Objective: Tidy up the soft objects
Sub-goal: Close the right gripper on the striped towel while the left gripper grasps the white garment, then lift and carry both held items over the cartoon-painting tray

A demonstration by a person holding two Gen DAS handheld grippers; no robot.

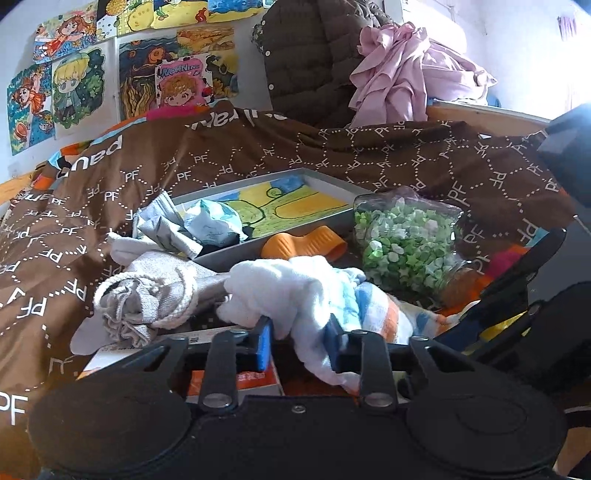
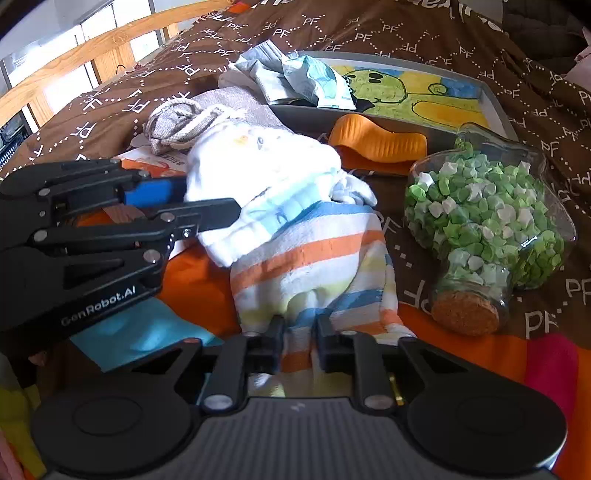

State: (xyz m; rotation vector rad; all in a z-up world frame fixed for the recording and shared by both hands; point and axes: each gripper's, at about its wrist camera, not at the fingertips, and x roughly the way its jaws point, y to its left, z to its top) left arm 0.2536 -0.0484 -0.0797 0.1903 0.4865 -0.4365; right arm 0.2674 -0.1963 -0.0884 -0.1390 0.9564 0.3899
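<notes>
The soft thing in hand is a small towel [image 2: 314, 254], white terry at one end and striped in orange, blue, pale yellow and white along the rest. It is bunched and creased, with a puffy white lump [image 2: 258, 166] at its far end that bears a few faint printed marks. It lies on the bed, on a brown cover [image 2: 406, 33] printed with dotted hexagons and "PF" letters, partly over an orange patch of bedding.

The right gripper [image 2: 298, 341] is closed narrow on the near striped end of the towel, its 2 black fingers pinching a fold that runs between them. The left gripper [image 1: 301, 341] holds the white end: its blue pads [image 1: 263, 347] press in on a hanging fold of white cloth, jaws narrow. In the right wrist view this left gripper reaches in from the left, its tip against the white lump.

Just beyond the towel lie a beige drawstring pouch [image 1: 147, 299] and an orange ribbed piece [image 2: 376, 142]. Behind them sits a grey tray [image 1: 332, 218] holding a yellow and blue drawing and crumpled paper [image 1: 214, 221]. On the right of the towel, close by, a corked glass jar [image 2: 487, 221] of green and white paper stars lies on its side.
</notes>
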